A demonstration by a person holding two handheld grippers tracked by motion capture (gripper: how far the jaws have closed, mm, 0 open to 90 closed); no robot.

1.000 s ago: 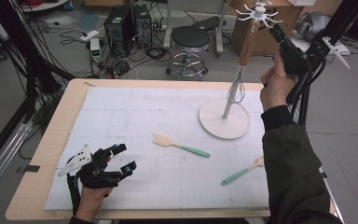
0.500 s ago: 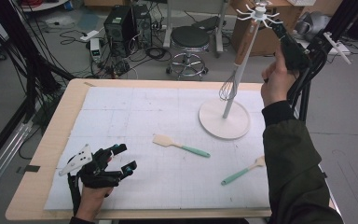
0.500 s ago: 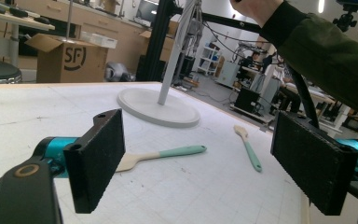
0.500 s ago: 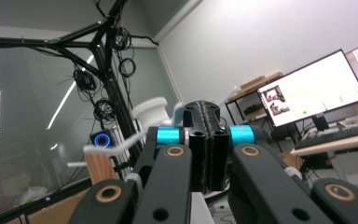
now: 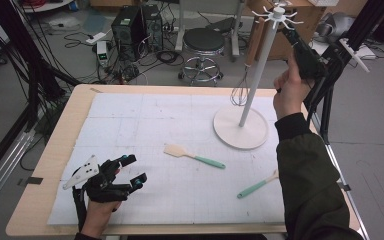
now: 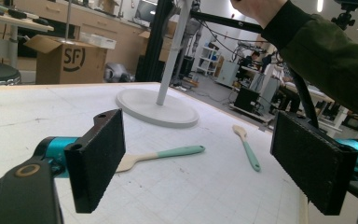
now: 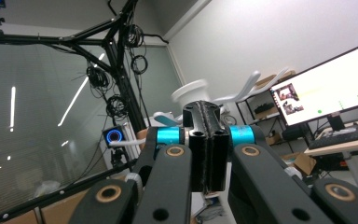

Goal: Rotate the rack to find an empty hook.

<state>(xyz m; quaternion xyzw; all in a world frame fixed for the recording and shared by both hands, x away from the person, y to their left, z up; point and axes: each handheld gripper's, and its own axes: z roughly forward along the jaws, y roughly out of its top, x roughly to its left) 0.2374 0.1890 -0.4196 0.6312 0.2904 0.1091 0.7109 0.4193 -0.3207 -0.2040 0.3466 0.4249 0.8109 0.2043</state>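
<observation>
A white hook stand (image 5: 254, 82) rises from a round base (image 5: 230, 135) at the table's right rear. From one of its top hooks hangs a whisk (image 5: 240, 93) on a brown handle. My right gripper (image 5: 287, 32) is raised beside the hooks at the stand's top, shut with nothing visible between the pads (image 7: 206, 116); the stand's white cap (image 7: 191, 93) shows just behind them. My left gripper (image 5: 136, 169) rests open near the front left of the white mat (image 5: 130, 120), with nothing between its fingers (image 6: 98, 158). Two mint-handled spatulas lie flat: one (image 5: 192, 156) mid-mat, one (image 5: 257, 184) front right.
The mat covers most of a wooden table (image 5: 55, 150). Behind the table stand a stool (image 5: 203, 42) and a computer tower (image 5: 135, 25) amid floor cables. A black frame (image 5: 330, 80) stands by the right edge. A lit monitor (image 7: 326, 88) sits beyond the right gripper.
The hanging whisk has swung a little to the left. The right hand has shifted slightly up by the hooks. The left gripper has stayed put.
</observation>
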